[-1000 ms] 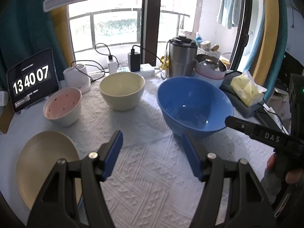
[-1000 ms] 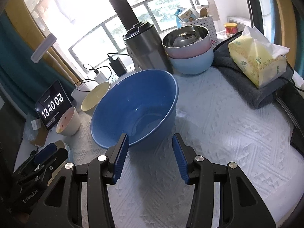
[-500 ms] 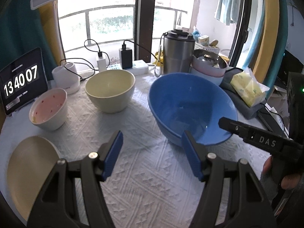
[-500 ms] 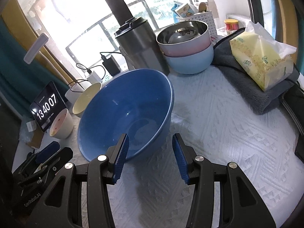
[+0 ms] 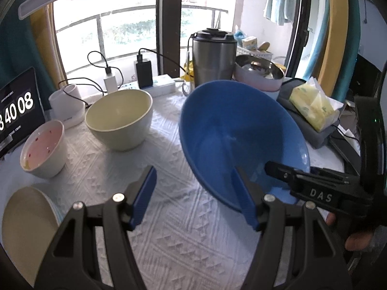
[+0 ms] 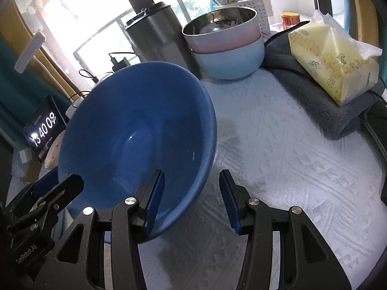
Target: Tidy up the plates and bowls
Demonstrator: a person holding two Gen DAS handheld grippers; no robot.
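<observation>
A large blue bowl [image 5: 237,133] stands on the white cloth, and both grippers are at its near rim. In the left wrist view my left gripper [image 5: 194,195] is open, its right finger over the bowl's near edge and its left finger over the cloth. My right gripper [image 6: 192,197] is open too and straddles the rim of the blue bowl [image 6: 135,133], left finger inside and right finger outside, pads clear of it. To the left are a cream bowl [image 5: 118,118], a small pink-lined bowl [image 5: 42,148] and a beige plate [image 5: 24,229].
At the back stand a steel flask [image 5: 214,58] and a stack of bowls [image 6: 227,48], steel-lined pink on light blue. A yellow tissue pack [image 6: 331,58] lies on a grey towel [image 6: 333,111] at right. A clock tablet [image 5: 17,111], chargers and cables sit at left.
Both grippers have come down and in towards the blue bowl, which now fills more of each view. The right gripper's left finger now reaches inside the bowl. Neither opening has changed.
</observation>
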